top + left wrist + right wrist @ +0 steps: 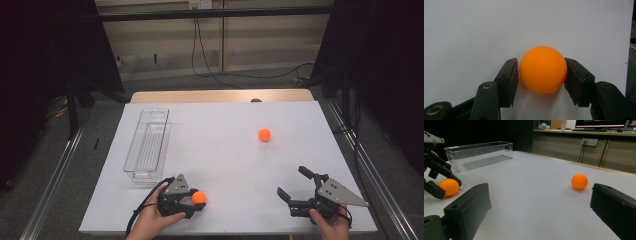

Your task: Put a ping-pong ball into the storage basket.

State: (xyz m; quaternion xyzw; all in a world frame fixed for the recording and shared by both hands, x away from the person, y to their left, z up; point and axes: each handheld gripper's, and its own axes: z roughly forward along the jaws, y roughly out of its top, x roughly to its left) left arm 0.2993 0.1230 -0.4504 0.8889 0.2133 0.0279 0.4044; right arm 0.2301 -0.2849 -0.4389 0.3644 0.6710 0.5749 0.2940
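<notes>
1. High view: the left tongs [196,204] lie low at the near edge of the desk [220,150], toward its near left corner, held by the person's left hand [150,220]. An orange ball [199,197] sits between their tips.
2. Same view: the right tongs [292,182] rest near the near right corner, in the right hand [330,222], jaws spread wide with nothing between them.
3. Same view: a second orange ball [264,134] lies on the desk right of the middle, well apart from both tongs. A clear plastic bin [148,145] stands along the left edge, its near end just beyond the left tongs.
4. Left gripper view: the orange ball [543,69] rests on the white desk surface between the two black jaws. The right jaw's pad touches the ball; the left pad stands at its side, touching or a hair off — I cannot tell which. The left tongs [541,75] are closed around the ball.
5. Right gripper view: the right tongs [539,202] are released, the two jaws far apart over bare desk.
6. Same view: the second orange ball [579,181] lies ahead, nearer the right jaw but apart from it. At the left edge of the view the left tongs [447,187] clasp the first ball [448,187] — the clear plastic bin [477,155] stands behind them.
</notes>
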